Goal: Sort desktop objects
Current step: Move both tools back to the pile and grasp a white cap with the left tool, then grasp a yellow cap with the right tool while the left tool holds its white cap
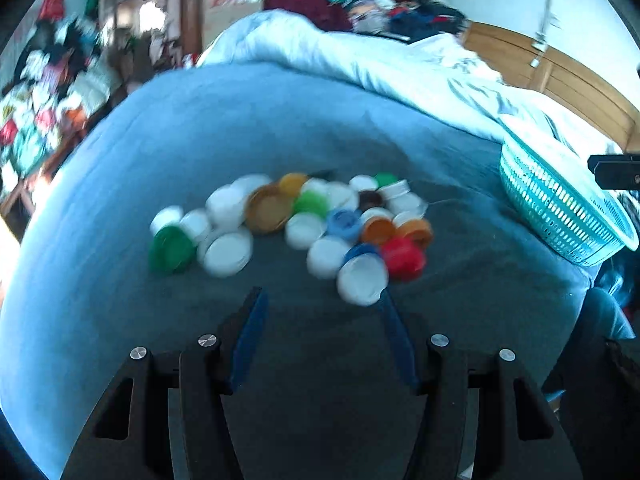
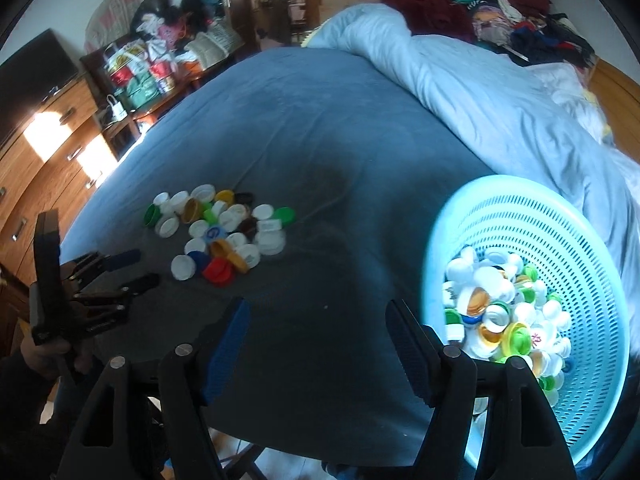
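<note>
Blue bedsheet (image 2: pixel 304 128), bottle caps (image 2: pixel 224 236), lettering unreadable

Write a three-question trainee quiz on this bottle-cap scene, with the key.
1. True or false: the turquoise basket already holds caps.
2. The loose cap pile lies on: A) wooden floor, B) blue bedsheet, C) a tray.
3. Is anything between the fingers of the right gripper or the left gripper?

Key: 1 true; 2 B; 3 no, both stand open and hold nothing.
</note>
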Demonstrator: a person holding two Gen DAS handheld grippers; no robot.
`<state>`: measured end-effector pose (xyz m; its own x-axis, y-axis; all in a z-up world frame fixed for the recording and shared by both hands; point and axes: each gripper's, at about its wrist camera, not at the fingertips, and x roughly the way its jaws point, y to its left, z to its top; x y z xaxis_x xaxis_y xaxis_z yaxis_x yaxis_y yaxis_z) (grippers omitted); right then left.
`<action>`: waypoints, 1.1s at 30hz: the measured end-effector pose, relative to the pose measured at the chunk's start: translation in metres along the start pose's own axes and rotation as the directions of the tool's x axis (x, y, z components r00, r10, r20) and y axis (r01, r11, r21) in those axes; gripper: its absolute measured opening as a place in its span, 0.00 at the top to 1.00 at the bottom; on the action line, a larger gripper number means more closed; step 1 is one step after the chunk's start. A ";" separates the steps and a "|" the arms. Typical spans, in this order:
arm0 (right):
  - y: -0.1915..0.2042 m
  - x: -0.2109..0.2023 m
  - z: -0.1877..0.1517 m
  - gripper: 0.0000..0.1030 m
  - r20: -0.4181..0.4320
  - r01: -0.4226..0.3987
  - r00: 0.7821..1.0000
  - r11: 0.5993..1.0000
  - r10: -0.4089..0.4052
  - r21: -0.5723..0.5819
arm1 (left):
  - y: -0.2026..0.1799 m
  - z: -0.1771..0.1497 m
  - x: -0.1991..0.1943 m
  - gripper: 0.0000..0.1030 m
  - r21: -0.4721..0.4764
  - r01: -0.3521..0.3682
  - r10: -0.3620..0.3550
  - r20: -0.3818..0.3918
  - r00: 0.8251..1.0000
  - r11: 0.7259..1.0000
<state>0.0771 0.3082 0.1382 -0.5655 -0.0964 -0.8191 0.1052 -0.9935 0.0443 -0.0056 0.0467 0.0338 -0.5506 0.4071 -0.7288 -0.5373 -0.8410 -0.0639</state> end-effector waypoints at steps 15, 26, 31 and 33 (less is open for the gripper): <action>0.005 0.011 -0.002 0.28 -0.042 -0.013 0.999 1.000 0.013 0.000 | -0.001 0.002 0.020 0.76 -0.083 0.079 -0.081 -0.027 0.996 0.993; 0.040 0.101 0.007 0.61 -0.102 -0.206 0.975 0.973 0.196 -0.102 | 0.023 -0.014 -0.018 0.76 -0.222 0.078 -0.080 -0.001 0.997 0.972; 0.062 0.135 0.017 0.61 -0.127 -0.214 0.974 0.952 0.190 -0.220 | 0.024 -0.014 -0.021 0.76 -0.236 0.094 -0.096 0.002 0.995 0.967; 0.071 0.143 0.020 0.61 -0.129 -0.203 0.976 0.940 0.173 -0.273 | 0.025 -0.013 -0.021 0.76 -0.245 0.098 -0.100 0.004 0.995 0.965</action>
<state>-0.0126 0.2222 0.0356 -0.4280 -0.2579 -0.8662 0.4370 -0.8980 0.0514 0.0004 0.0124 0.0390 -0.4967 0.4903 -0.7162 -0.4155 -0.8588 -0.2998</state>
